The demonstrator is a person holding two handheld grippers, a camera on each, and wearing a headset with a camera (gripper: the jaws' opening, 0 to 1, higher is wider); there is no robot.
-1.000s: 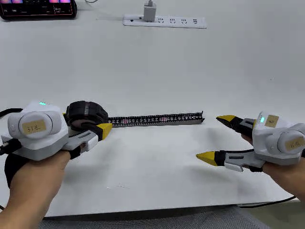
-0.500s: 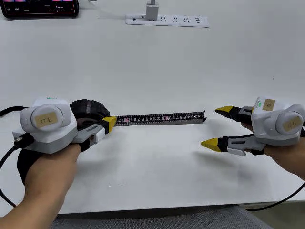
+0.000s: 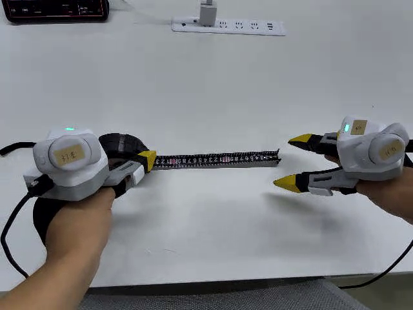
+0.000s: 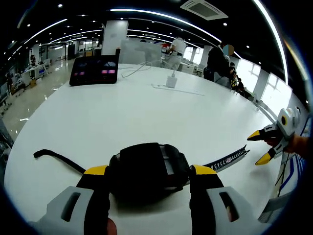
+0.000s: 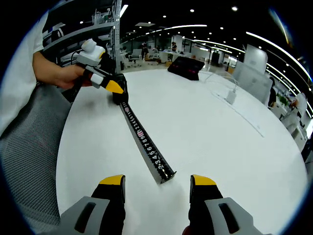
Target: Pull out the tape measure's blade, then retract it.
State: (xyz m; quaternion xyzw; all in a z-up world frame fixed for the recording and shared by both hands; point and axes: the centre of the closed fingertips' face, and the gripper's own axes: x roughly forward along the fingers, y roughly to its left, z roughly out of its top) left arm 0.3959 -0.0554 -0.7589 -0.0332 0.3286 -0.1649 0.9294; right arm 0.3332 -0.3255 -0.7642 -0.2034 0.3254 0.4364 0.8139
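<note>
**Black blade out; right gripper lining up on its end**

Left gripper (image 4: 149, 171) is clamped on the tape measure (image 3: 122, 150), one jaw on each flank of the black case. The case rests on the desk (image 3: 206, 84). Blade (image 3: 216, 159) runs out from the case toward the person's right, lying low along the desk, numbers up.

Change over the last second:
- The length of blade out looks the same, and the case has hardly shifted.
- Right gripper (image 3: 288, 161) has drawn in and re-aimed. Before, its jaws sat mostly below the blade's line.
- Now the jaws stand apart with that line passing between them, tips just short of the blade end, holding nothing.
- In the right gripper view, the blade end sits centred just ahead of the open jaws.

Reading: the pull-out seems part or fully done. The right gripper looks set to take the end, either to draw more or to guide it back. Cannot tell from these views whether the blade lock is on.

Room:
- Broad bare desk lies beyond and to the right of the blade, a good run for a longer pull.
- The near desk edge lies close under both hands.
- Power strip (image 3: 221, 26) and dark screen (image 3: 55, 8) are well apart, at the far side.
- The left gripper's cable (image 3: 11, 223) hangs off the near edge, away from the blade.
</note>
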